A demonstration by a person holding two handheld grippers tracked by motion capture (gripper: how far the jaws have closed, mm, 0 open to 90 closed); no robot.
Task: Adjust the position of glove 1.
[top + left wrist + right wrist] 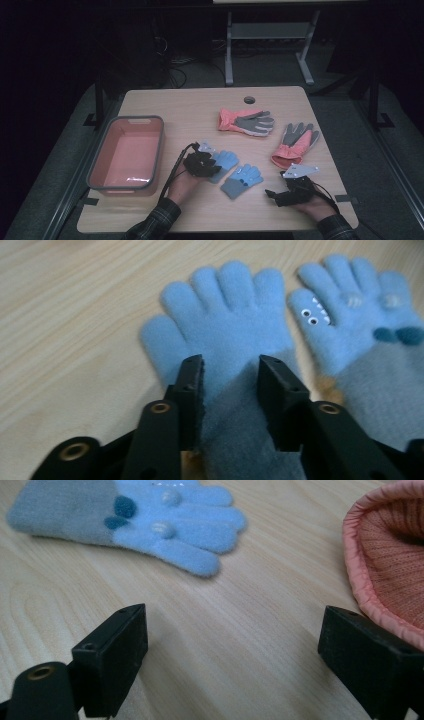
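Fleece on the left blue glove, lying mid-table beside its twin, looks soft, light and floppy, so the grey cuff suits the left gripper, part-open astride it, while the right gripper gapes empty.

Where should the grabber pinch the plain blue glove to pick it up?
Probably at the grey cuff of the plain blue glove, coming from the wrist end. It lies flat on the table, fingers pointing away, and the cuff is its narrowest part. The left gripper already straddles it there, jaws apart, and the monster-face glove beside it stays clear.
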